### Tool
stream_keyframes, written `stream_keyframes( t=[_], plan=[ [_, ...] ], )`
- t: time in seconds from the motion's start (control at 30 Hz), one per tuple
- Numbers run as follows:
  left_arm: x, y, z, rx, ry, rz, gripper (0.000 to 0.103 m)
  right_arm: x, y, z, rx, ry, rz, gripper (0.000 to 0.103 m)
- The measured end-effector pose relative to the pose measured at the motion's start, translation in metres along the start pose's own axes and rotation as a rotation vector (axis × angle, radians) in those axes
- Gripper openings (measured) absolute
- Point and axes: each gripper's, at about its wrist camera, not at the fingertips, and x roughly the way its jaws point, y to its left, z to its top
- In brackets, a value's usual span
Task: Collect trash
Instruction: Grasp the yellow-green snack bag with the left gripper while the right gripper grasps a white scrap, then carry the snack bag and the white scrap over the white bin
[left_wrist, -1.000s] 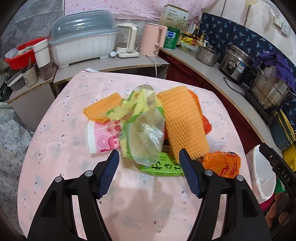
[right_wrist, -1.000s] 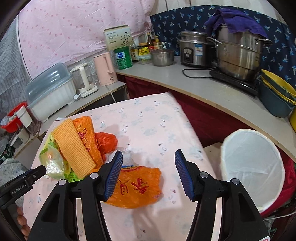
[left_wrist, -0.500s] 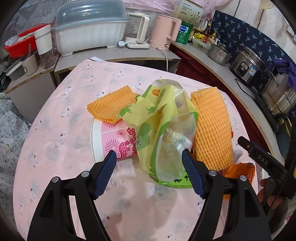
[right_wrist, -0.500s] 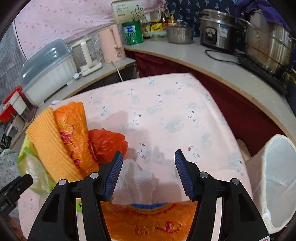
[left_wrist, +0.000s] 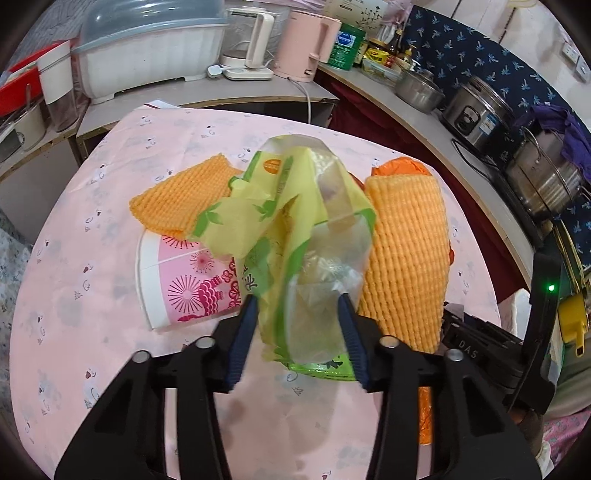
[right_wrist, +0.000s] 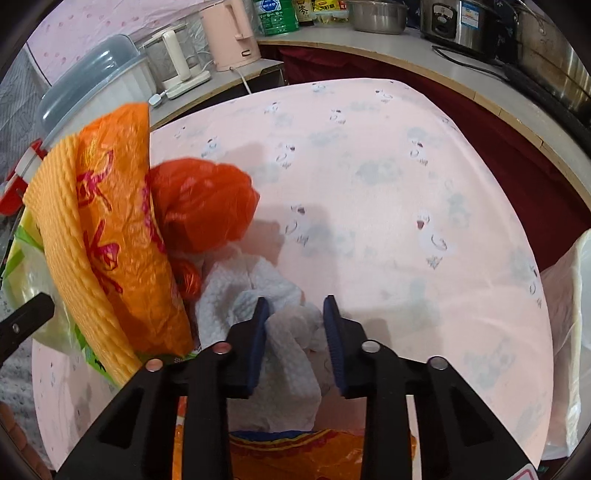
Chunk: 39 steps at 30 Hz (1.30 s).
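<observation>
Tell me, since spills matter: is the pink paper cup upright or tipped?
Tipped. The pink paper cup lies on its side on the tablecloth, white rim facing left; contents cannot be seen.
</observation>
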Motion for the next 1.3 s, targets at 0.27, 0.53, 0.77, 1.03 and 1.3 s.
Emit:
stream_keyframes(
  t=[0.27,0.53,0.77,1.03,1.3],
  plan=[
    [-0.020,-0.013,-0.008,0.044,-0.036,0.002,0.010,-0.024,-0.009,-0.013,0.028,-0.043,0.024,0.009],
    [-0.050,-0.026,-0.010,0.065,-0.089,-0.012,0.008,-0.078,-0.019,-0.012,0.044,-0.163,0.007,0.008],
    [-0.076,-0.043,-0.017,0.094,-0.128,-0.032,0.008,-0.130,-0.031,-0.017,0.071,-0.275,-0.017,0.008],
    [-0.099,-0.077,-0.027,0.158,-0.163,-0.067,0.008,-0.176,-0.059,-0.030,0.128,-0.364,-0.021,0.008],
    [-0.106,-0.131,-0.042,0.255,-0.167,-0.118,0.008,-0.205,-0.094,-0.048,0.191,-0.413,-0.051,0.008]
  ],
)
